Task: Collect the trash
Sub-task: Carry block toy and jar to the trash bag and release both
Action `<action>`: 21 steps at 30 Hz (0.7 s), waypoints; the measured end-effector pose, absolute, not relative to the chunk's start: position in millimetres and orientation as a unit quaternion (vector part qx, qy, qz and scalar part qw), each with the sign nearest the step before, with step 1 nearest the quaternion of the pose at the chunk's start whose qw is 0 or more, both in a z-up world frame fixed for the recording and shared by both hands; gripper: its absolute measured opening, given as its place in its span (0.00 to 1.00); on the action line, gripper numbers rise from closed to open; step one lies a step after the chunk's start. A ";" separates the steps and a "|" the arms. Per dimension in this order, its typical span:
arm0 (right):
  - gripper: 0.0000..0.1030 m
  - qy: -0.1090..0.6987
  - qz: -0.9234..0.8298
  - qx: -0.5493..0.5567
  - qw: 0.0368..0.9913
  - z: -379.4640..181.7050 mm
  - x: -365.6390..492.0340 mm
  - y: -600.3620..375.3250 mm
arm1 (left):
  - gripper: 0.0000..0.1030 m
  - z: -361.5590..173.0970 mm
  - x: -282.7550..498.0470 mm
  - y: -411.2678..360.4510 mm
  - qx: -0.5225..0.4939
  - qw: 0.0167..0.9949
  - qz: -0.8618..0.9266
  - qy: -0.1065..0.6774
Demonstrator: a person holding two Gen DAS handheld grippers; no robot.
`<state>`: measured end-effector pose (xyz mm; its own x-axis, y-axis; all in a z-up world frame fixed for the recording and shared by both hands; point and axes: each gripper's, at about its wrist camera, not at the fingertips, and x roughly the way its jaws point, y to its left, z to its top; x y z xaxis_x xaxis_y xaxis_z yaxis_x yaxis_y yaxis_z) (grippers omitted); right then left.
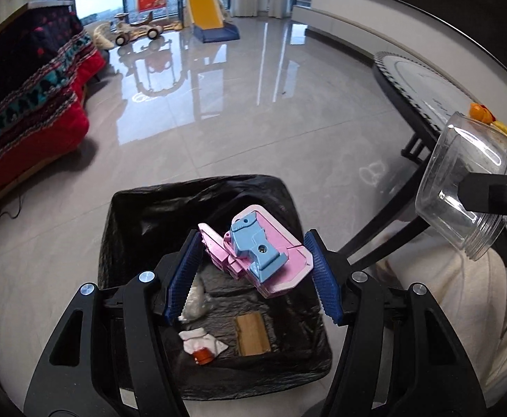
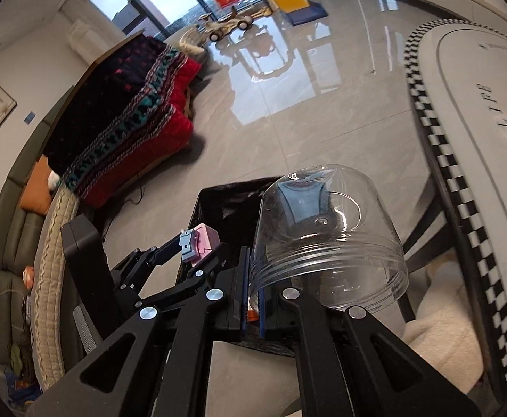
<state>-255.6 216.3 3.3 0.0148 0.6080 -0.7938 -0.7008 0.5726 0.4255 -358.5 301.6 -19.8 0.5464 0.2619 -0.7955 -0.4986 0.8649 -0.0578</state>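
My left gripper is shut on a pink and blue plastic toy, held over a bin lined with a black bag. Inside the bin lie a crumpled white tissue, an orange cap and a brown cardboard piece. My right gripper is shut on the rim of a clear plastic jar, which tilts mouth-down beside the bin. In the left wrist view the jar hangs at the right. The right wrist view shows the left gripper with the toy.
A round table with a checkered edge stands at the right, a cream cushion under it. A sofa with a red and dark blanket is at the left. Glossy tile floor stretches to a slide by the windows.
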 end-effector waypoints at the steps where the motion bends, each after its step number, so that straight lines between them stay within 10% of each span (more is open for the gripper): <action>1: 0.05 0.536 0.466 -0.052 0.702 -1.7 -262.2 225.3 | 0.58 -22.7 -368.8 308.2 -0.144 0.865 0.228 0.423; 5: 0.08 0.580 0.479 -0.101 0.651 -22.9 -285.7 263.2 | 0.72 -28.5 -401.0 322.1 -0.149 0.851 0.264 0.429; 7: 0.39 0.597 0.479 -0.097 0.637 -27.5 -291.0 270.9 | 0.94 -24.8 -413.0 325.4 -0.135 0.845 0.302 0.420; 21: 0.44 0.556 0.489 -0.083 0.667 -1.7 -295.4 254.9 | 0.94 -11.4 -411.1 325.1 -0.128 0.853 0.301 0.406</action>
<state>-295.4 254.9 -1.7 -0.0962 0.5593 -0.8233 -0.7446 0.5085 0.4325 -411.1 325.1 -11.4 0.4886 0.4095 -0.7704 -0.6175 0.7861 0.0263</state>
